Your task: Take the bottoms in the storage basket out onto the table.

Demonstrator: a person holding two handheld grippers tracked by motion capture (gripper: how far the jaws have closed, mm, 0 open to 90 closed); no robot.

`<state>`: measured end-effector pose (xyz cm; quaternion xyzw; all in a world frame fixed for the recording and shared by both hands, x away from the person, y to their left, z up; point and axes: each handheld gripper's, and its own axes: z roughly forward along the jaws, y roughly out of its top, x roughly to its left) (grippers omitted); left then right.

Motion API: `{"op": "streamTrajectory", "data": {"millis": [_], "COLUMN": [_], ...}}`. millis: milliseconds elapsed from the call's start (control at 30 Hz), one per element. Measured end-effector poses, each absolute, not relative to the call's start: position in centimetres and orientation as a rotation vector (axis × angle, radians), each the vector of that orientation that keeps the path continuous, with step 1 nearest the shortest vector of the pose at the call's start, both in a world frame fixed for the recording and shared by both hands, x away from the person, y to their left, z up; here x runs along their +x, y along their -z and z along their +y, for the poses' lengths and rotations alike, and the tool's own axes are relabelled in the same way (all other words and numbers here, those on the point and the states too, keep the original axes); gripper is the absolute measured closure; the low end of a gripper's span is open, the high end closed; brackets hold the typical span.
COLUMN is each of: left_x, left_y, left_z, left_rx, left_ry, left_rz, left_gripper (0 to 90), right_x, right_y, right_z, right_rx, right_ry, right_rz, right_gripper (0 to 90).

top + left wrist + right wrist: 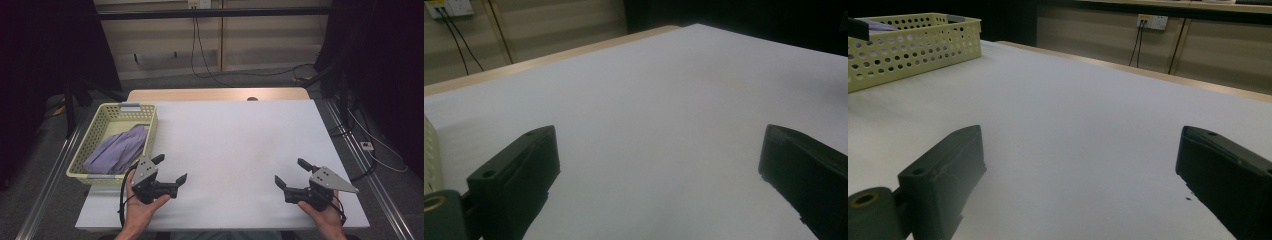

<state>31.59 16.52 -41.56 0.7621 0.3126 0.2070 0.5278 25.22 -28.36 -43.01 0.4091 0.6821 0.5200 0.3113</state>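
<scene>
A pale yellow perforated basket [105, 119] stands at the table's left side, and its wall [913, 47] also shows in the right gripper view. A folded lavender cloth [117, 148] lies inside it. My left gripper [170, 169] rests near the front left of the white table [235, 145], just right of the basket's near corner, open with nothing between its jaws [659, 165]. My right gripper [289, 173] rests near the front right, also open and empty [1080, 165]. Both point toward the table's middle.
The table's wooden far edge [215, 94] borders a wall with a power socket [1151, 21] and hanging cables [200, 50]. Metal rails run along both sides of the table. Cables lie on the floor at the right [370, 145].
</scene>
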Motion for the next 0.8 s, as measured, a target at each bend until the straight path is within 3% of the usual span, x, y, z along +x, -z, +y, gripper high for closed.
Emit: {"op": "streamTrajectory", "data": {"millis": [700,800], "left_x": [31.1,31.1], "left_y": [40.2,39.7], "left_z": [16.9,17.5], "left_rx": [1.821,1.807], "left_ry": [-0.532,-0.491], "left_rz": [0.728,0.738], "left_gripper": [7.2,8.5], "right_x": [25.4,25.4], "right_y": [43.1,43.1], "right_z": [-28.5,-28.4], "right_rx": [1.107,1.112], "right_ry": [-1.396,-1.389], "right_rz": [1.821,1.824], "right_gripper": [4.6,4.6]}}
